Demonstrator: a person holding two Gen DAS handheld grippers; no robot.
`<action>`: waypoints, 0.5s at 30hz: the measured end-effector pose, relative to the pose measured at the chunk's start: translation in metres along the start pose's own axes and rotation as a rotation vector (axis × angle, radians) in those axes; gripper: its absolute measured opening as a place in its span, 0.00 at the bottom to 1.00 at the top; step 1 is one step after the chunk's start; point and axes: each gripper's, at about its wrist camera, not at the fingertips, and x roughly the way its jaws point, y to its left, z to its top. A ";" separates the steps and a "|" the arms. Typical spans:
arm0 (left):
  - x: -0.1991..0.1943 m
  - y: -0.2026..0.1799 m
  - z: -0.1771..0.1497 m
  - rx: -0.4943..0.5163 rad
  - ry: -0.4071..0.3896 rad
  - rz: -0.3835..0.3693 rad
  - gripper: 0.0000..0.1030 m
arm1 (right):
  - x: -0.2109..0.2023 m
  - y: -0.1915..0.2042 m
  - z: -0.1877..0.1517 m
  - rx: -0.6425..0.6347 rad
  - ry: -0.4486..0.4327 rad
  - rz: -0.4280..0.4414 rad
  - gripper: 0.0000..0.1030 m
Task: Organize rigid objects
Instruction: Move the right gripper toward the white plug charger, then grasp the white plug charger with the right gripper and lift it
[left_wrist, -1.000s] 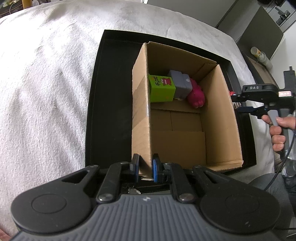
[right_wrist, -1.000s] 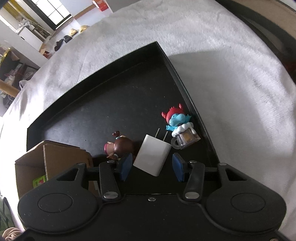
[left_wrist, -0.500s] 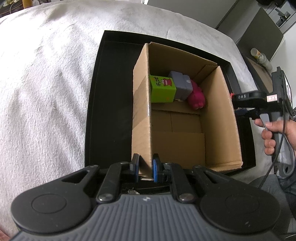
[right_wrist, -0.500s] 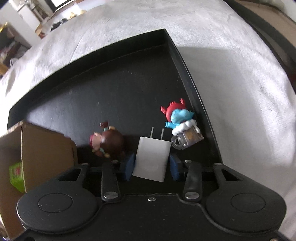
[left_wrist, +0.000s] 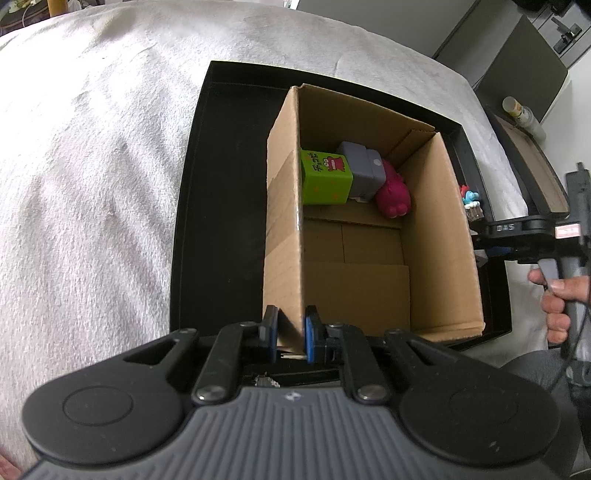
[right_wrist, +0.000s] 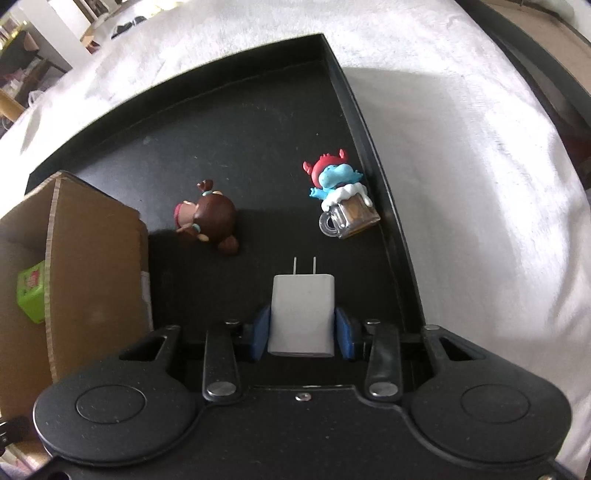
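charger pinched, box held steady

the left gripper (left_wrist: 290, 334) was clamped on the near left wall of the cardboard box (left_wrist: 439, 236), one blue pad outside and one inside, pressing the wall between them. the box stood open-topped in the black tray (left_wrist: 184, 221), which lay on a pale fuzzy blanket (left_wrist: 92, 166). down at the far end of the box sat a green block (left_wrist: 325, 177), a grey block (left_wrist: 364, 168) touching it, and a magenta toy (left_wrist: 395, 195) against the right wall.

to the right of the box, the right gripper (right_wrist: 302, 332) had just been closing its jaws, and the white charger (right_wrist: 302, 310) stood between the blue pads, both pads touching its sides, its two prongs pointing to the far side. whether the charger was lifted off the tray floor, i could not tell. just beyond it on the left lay a brown figurine (right_wrist: 210, 218) on its side, near the box. farther right, close to the tray's right rim, was a blue and red figurine (right_wrist: 334, 175) touching a small beer mug (right_wrist: 351, 218). a person's hand (left_wrist: 561, 299) gripped the right tool's handle.
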 end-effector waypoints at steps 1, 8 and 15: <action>0.001 -0.002 0.001 0.000 0.001 0.001 0.13 | -0.005 -0.002 -0.002 0.001 -0.009 0.010 0.36; 0.000 -0.002 0.000 0.000 0.002 0.003 0.13 | -0.039 -0.005 -0.011 0.007 -0.073 0.058 0.36; 0.000 -0.002 0.000 -0.001 0.004 0.003 0.13 | -0.063 0.006 -0.005 0.000 -0.119 0.106 0.36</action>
